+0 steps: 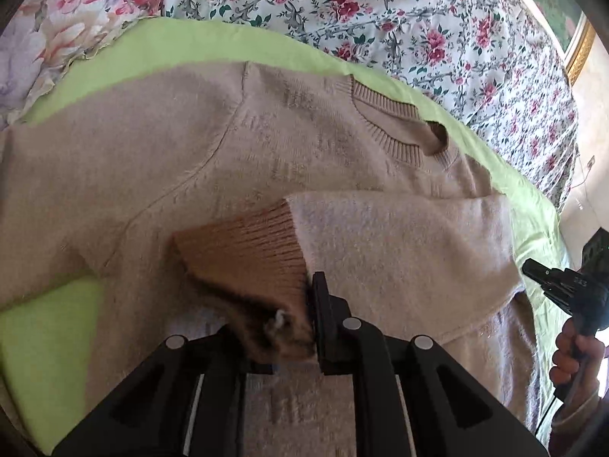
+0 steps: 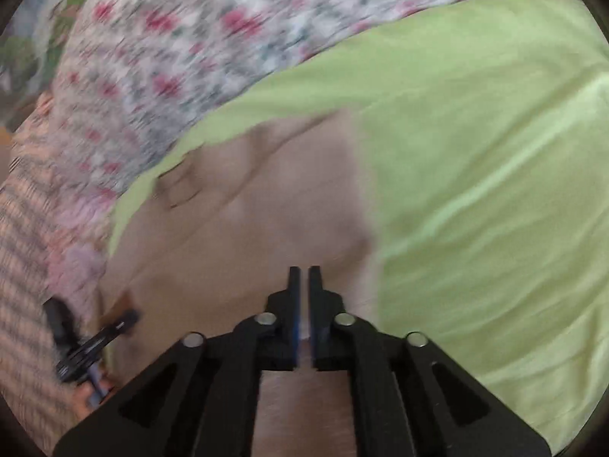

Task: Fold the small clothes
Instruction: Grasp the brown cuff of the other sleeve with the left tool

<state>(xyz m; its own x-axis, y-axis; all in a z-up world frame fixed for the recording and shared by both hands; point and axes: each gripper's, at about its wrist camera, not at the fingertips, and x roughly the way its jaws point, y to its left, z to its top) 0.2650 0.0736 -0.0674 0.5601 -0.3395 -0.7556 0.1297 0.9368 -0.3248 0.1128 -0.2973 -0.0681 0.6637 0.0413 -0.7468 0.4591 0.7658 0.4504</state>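
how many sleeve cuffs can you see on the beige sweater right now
1: the ribbed cuff lies across the sweater front, pinched in the left gripper jaws. The other sleeve's cuff is out of view.

A lime-green sheet (image 1: pixel 160 43) covered the near part of the bed. Beyond it lay a floral quilt (image 1: pixel 437 19) with red roses on white. At the left sat a pillow (image 1: pixel 49 38) in pale pink flowers. A gilt frame (image 1: pixel 580 47) hung on a cream wall (image 1: pixel 593 87) at the right. Bright daylight fell across the bedding.
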